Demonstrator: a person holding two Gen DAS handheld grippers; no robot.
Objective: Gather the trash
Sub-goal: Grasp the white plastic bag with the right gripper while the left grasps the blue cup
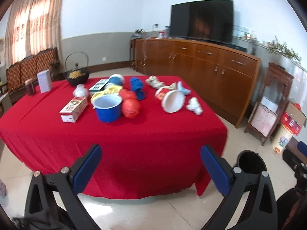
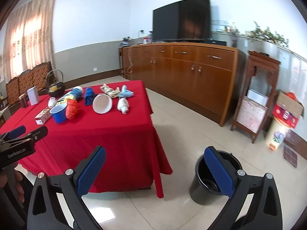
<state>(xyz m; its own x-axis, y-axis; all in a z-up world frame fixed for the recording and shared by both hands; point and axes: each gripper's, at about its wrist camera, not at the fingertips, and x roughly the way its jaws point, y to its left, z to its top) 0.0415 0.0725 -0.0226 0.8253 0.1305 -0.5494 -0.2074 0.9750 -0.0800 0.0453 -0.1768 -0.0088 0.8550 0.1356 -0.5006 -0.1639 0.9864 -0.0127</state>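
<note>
Both grippers — left (image 1: 151, 164), right (image 2: 155, 169) — fingers wide, empty, black bin (image 2: 206, 189) beside red-clothed table (image 2: 115, 134), labels unreadable.

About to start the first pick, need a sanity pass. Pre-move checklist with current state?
1. left gripper open, holding nothing: ok.
2. right gripper open, holding nothing: ok.
3. black bin upright on the floor beside the table: ok.
4. Bin has room: cannot tell, its bottom is partly hidden.
5. Trash visible on the red tablecloth, e.g. orange bag and white paper bowl: ok.
6. Grippers within reach of the trash: not ok.
</note>
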